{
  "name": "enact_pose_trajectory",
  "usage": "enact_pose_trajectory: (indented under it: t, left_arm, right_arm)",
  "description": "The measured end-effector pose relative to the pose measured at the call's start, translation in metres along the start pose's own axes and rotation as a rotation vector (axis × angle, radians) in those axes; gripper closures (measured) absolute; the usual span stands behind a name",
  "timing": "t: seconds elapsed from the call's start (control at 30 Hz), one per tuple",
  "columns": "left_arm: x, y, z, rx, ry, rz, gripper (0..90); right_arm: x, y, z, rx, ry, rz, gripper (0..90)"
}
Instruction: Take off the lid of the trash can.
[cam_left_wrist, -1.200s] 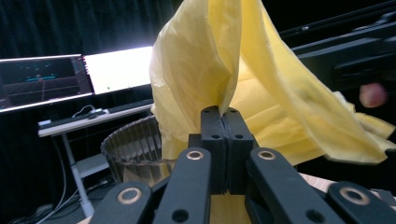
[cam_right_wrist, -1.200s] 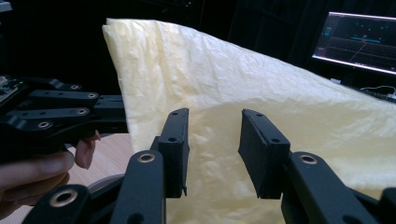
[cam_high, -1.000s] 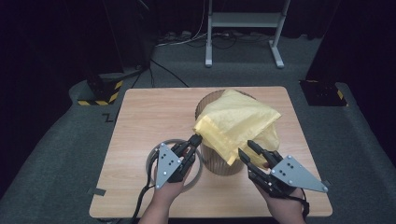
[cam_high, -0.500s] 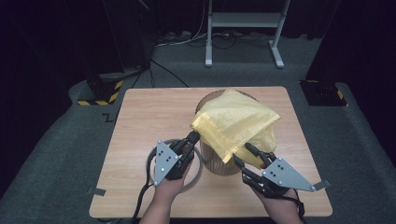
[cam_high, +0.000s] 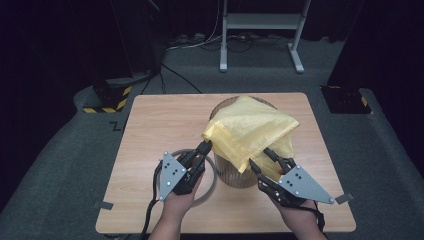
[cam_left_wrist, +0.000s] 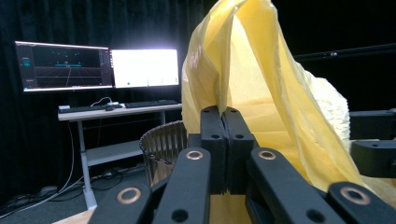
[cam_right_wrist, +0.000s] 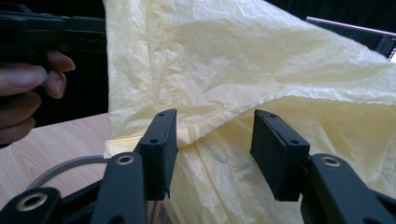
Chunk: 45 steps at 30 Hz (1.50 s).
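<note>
Over the wooden table (cam_high: 150, 130), the yellow bag (cam_high: 250, 130) draped the ribbed bin (cam_high: 235, 175), its corner clamped by the left gripper (cam_high: 206, 146), while the right gripper (cam_high: 260, 159), jaws apart, should bite one layer only.

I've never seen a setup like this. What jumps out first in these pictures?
A big yellow plastic bag draped over a round bin in the middle of the wooden table. The left gripper is shut on the bag's near edge, while the right gripper sits open at its lower edge. A grey ring lies on the table beside the bin, under the left hand.
</note>
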<state>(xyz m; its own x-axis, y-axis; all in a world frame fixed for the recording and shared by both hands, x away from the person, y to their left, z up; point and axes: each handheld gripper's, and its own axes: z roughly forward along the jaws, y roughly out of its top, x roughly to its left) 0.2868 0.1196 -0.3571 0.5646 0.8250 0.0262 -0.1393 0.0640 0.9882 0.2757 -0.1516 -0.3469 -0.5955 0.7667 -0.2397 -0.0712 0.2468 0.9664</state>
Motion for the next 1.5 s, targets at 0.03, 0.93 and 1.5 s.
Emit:
enact_pose_trajectory:
  t: [0.03, 0.93, 1.5]
  left_arm:
    - [0.000, 0.000, -0.001, 0.000, 0.002, 0.001, 88.6]
    - [0.002, -0.004, -0.004, -0.012, -0.016, -0.001, 61.3]
    - [-0.005, -0.008, -0.001, -0.003, -0.032, 0.015, 62.5]
  right_arm:
    - [-0.001, -0.001, 0.002, 0.009, 0.009, 0.002, 52.7]
    - [-0.022, 0.005, -0.010, -0.066, -0.034, 0.053, 90.0]
    - [-0.035, 0.009, -0.022, -0.133, -0.081, 0.093, 90.0]
